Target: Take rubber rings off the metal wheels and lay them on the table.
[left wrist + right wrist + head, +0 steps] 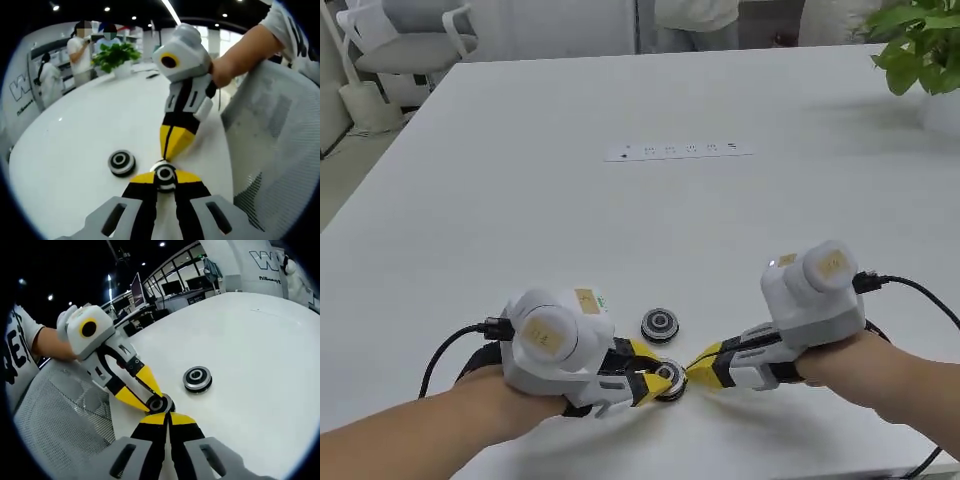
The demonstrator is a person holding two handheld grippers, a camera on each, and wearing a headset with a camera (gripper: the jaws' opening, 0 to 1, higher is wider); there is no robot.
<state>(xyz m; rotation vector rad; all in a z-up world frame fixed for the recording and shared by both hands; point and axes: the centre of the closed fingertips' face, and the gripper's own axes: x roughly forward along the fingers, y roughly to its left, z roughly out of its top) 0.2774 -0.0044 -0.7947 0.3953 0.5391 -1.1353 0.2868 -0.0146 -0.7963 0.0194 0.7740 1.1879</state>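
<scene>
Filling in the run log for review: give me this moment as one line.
left tongs: shut on wheel | right tongs: shut, tips at that wheel's rim | second wheel: on table, apart

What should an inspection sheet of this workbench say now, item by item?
Surface: white table, plain.
Job's things: loose wheel lies on it; held wheel is in the left claw.
Clutter: socket strip, flat, farther back.
Grippers: left claw shut on held wheel; right claw shut, tips at that wheel.
Cables: left cable and right cable, black, trail toward the person.
Surroundings: plant, chair, people standing.
</scene>
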